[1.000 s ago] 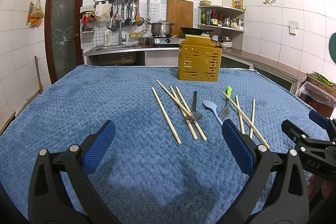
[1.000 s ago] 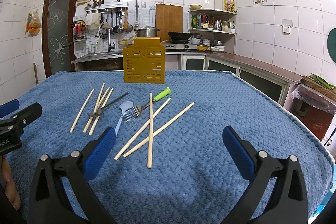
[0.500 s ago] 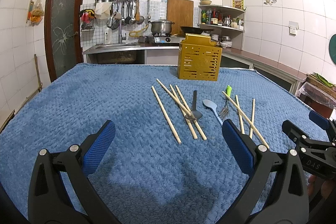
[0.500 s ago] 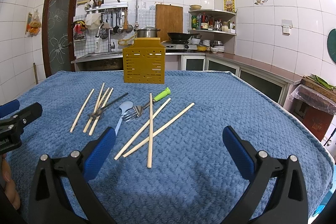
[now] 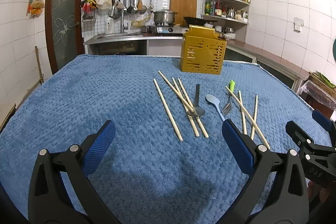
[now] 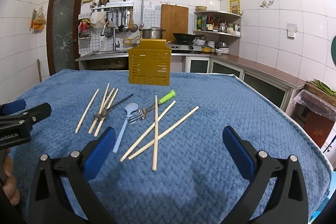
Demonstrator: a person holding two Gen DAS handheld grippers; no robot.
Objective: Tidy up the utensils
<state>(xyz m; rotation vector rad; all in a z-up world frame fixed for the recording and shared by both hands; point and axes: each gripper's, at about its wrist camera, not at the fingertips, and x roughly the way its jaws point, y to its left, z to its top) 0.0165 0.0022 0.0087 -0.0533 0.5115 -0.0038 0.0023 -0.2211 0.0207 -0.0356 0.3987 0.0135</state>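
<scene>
A yellow slotted utensil holder (image 5: 202, 54) (image 6: 149, 65) stands upright at the far side of the blue towel. Scattered in front of it lie several wooden chopsticks (image 5: 168, 107) (image 6: 155, 129), a dark metal spoon (image 5: 196, 101) (image 6: 114, 105), a light blue spoon (image 5: 214, 103) (image 6: 126, 121) and a green-handled fork (image 5: 229, 97) (image 6: 155, 105). My left gripper (image 5: 168, 135) hovers open near the towel's front, short of the left chopsticks. My right gripper (image 6: 168, 138) is open too, its fingers straddling the crossed chopsticks from above.
The blue towel (image 5: 84, 98) (image 6: 231, 108) covers the whole table. Behind it are a kitchen counter with a sink, a stove (image 6: 182, 46) with a pot and a corner shelf. A box under plastic (image 6: 315, 102) stands off the table's right edge.
</scene>
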